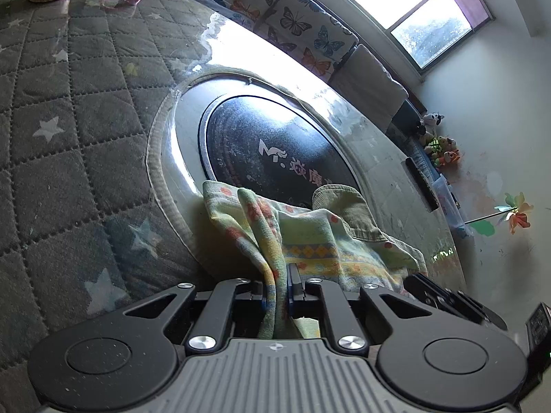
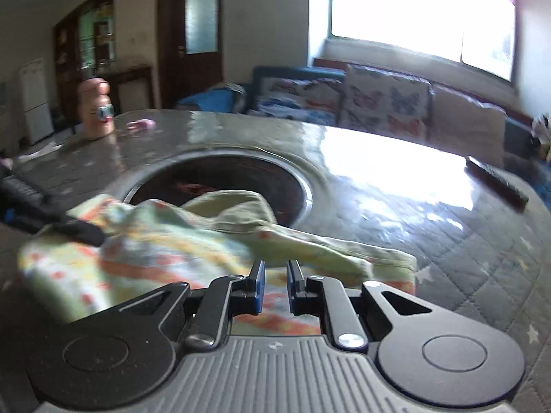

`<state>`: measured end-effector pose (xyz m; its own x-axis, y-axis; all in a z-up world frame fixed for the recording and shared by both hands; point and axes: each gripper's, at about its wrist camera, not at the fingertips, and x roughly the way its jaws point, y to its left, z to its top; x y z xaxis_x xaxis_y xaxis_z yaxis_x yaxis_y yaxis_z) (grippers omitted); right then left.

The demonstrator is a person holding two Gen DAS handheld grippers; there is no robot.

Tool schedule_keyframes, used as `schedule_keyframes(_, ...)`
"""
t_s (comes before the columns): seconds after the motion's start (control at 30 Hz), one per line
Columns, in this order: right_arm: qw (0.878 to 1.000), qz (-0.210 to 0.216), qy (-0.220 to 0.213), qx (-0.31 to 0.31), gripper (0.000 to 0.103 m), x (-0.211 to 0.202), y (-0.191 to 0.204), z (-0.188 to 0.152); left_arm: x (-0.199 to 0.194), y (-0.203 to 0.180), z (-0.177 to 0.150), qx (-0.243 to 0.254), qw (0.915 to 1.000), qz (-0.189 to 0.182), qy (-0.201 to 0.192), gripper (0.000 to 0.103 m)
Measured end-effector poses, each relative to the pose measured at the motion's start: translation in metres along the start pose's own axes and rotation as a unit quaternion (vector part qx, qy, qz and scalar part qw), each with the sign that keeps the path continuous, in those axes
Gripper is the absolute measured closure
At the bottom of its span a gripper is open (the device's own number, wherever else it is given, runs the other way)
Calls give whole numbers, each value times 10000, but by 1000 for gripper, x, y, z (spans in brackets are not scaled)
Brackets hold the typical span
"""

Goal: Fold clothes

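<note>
A light green garment [image 1: 310,241] with orange and yellow patterns lies crumpled on the table, partly over the round black cooktop [image 1: 272,144]. My left gripper [image 1: 275,289] is shut on a bunched fold of the garment, which runs between its fingers. In the right wrist view the garment [image 2: 165,251] spreads under and ahead of my right gripper [image 2: 275,275], whose jaws stand a little apart just above the cloth with nothing between them. The left gripper [image 2: 82,230] shows there at the left edge of the garment.
The table has a grey quilted star cover [image 1: 69,137] under clear plastic. A pink cup [image 2: 94,110] and a small pink item [image 2: 141,124] stand at the far side. A dark remote [image 2: 496,179] lies at the right. A sofa with butterfly cushions [image 2: 385,103] is behind.
</note>
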<state>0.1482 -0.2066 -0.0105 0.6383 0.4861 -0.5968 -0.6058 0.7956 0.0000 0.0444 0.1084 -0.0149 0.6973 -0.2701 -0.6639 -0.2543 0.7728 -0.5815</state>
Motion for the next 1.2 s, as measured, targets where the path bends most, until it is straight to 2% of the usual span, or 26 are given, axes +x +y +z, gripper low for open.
schedule_keyframes(0.13,9995,-236,101,165,91,21,-19,1,0,-2,0,113,9999,54,-29,92)
schedule_keyframes(0.23,9988,-352,28,345,90,22,-29,1,1,-2,1,153,9998,81,-40,92)
schedule_keyframes(0.3,9981,-461,-31,414,82,20,-35,0,1,-2,1,169,9998,91,-42,92)
schedule_keyframes(0.37,9972,-542,-57,507,56,15,-41,-2,0,-3,2,220,9997,116,-55,92)
schedule_keyframes(0.53,9927,-785,6,920,54,7,-62,-13,1,-5,3,331,9993,170,-78,92)
schedule_keyframes(0.67,9903,-640,19,1237,53,7,-66,-18,1,-7,3,428,9988,237,-99,92)
schedule_keyframes(0.73,9893,-515,7,1366,55,7,-65,-20,1,-10,3,502,9982,295,-115,91)
schedule_keyframes(0.77,9897,-439,-7,1366,59,7,-61,-19,1,-13,4,556,9978,332,-131,91)
schedule_keyframes(0.8,9903,-387,-18,1338,67,7,-57,-19,1,-15,4,609,9974,368,-148,92)
schedule_keyframes(0.83,9905,-365,-28,1326,82,7,-54,-20,1,-17,5,663,9968,405,-164,92)
schedule_keyframes(0.93,9891,-415,-141,1408,92,2,-50,-21,-1,-27,8,857,9949,492,-205,92)
schedule_keyframes(1.07,9868,-444,-451,1490,95,-23,-55,-19,-2,-50,17,1193,9912,491,-300,93)
schedule_keyframes(1.2,9844,-667,-759,1442,96,-53,-66,-14,6,-85,25,1549,9868,304,-372,94)
